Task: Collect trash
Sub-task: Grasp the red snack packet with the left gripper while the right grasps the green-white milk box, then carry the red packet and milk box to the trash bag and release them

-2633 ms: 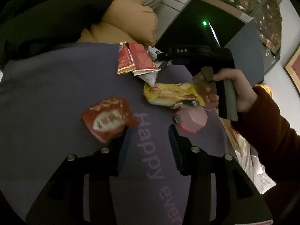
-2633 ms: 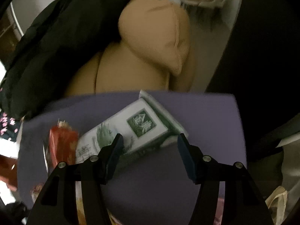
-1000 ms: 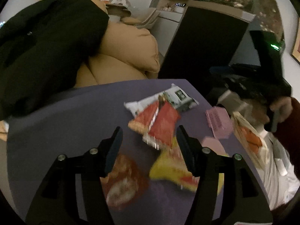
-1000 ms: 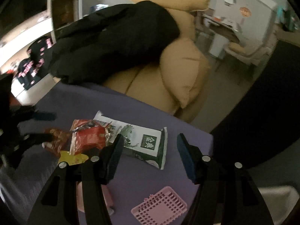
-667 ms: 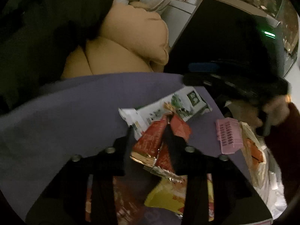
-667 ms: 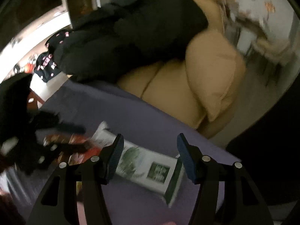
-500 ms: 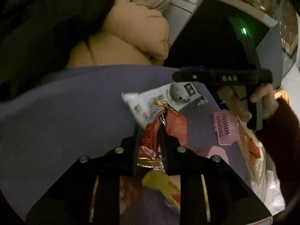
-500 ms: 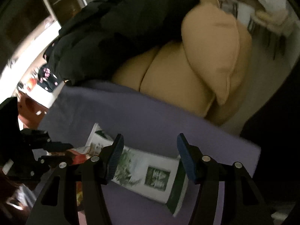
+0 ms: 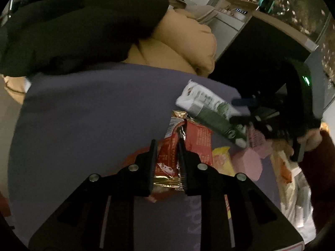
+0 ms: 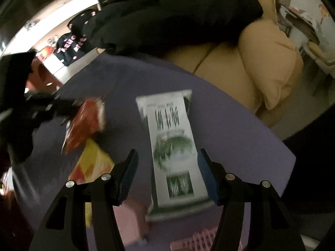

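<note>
Red wrapper (image 9: 167, 156) is being clamped by left gripper (image 9: 166, 144); green-white pack (image 10: 173, 146) is being straddled by right gripper (image 10: 167, 163), jaws wide.

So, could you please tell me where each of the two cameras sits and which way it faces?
Left wrist: sits on the left gripper, looking down along its fingers at the red foil snack wrapper pinched between them on the purple tablecloth.
Right wrist: sits on the right gripper, open astride the white-and-green paper packet.
Shared: both wrappers, the cloth, the tan cushion; each sees the other gripper.
</note>
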Action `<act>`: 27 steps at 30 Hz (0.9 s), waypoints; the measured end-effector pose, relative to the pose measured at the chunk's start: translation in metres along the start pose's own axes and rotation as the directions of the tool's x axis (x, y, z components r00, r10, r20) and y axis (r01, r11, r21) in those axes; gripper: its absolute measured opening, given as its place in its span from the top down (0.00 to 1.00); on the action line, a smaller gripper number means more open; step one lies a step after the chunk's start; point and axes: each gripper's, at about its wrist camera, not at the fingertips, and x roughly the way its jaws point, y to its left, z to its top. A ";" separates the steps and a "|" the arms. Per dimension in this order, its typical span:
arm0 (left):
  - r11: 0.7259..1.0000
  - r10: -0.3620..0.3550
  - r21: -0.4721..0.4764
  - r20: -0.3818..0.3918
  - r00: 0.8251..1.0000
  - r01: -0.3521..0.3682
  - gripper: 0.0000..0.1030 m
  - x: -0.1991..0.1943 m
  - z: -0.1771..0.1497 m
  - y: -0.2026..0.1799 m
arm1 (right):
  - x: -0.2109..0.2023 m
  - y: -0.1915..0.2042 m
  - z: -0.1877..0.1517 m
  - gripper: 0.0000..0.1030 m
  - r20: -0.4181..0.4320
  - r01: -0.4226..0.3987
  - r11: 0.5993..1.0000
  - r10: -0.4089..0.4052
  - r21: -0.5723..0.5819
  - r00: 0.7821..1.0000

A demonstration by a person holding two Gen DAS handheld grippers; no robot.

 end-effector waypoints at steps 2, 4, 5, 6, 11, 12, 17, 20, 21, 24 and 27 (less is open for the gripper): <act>1.000 0.009 0.005 -0.007 1.000 -0.009 0.82 -0.003 -0.006 0.003 | 0.013 0.000 0.010 0.46 -0.026 0.020 1.000 -0.020 0.011 0.999; 1.000 0.019 0.015 -0.010 1.000 -0.019 0.82 -0.005 -0.013 0.005 | 0.024 0.002 0.012 0.46 -0.057 0.027 1.000 -0.026 0.012 0.998; 1.000 0.023 0.020 -0.009 1.000 -0.023 0.82 -0.005 -0.015 0.006 | 0.028 0.001 0.013 0.46 -0.070 0.027 1.000 -0.026 0.011 0.997; 0.999 0.025 0.022 -0.008 1.000 -0.025 0.82 -0.006 -0.016 0.006 | 0.032 0.000 0.013 0.46 -0.084 0.038 0.999 -0.037 0.008 0.996; 0.999 0.026 0.024 0.000 1.000 -0.026 0.82 -0.009 -0.024 0.006 | 0.009 -0.004 0.005 0.56 -0.021 0.103 0.993 -0.102 0.057 0.995; 0.999 0.022 0.024 0.002 1.000 -0.022 0.82 -0.011 -0.025 0.005 | -0.001 -0.005 0.002 0.56 0.001 0.110 0.991 -0.110 0.078 0.994; 1.000 0.005 0.021 0.017 1.000 -0.006 0.82 -0.017 -0.028 -0.001 | -0.055 -0.009 -0.010 0.56 0.115 0.144 0.976 -0.164 0.162 0.980; 1.000 -0.002 0.024 0.033 0.999 0.002 0.82 -0.024 -0.033 -0.008 | -0.091 -0.004 -0.021 0.56 0.183 0.159 0.965 -0.198 0.210 0.963; 1.000 -0.003 0.026 0.040 0.999 0.002 0.82 -0.029 -0.035 -0.012 | -0.101 -0.001 -0.025 0.56 0.201 0.166 0.962 -0.210 0.217 0.957; 1.000 -0.006 0.028 0.065 0.998 0.004 0.82 -0.043 -0.040 -0.021 | -0.130 0.010 -0.038 0.56 0.251 0.163 0.959 -0.221 0.232 0.942; 0.999 0.000 0.034 0.128 0.992 -0.005 0.82 -0.069 -0.042 -0.040 | -0.159 0.022 -0.053 0.56 0.294 0.170 0.958 -0.235 0.231 0.926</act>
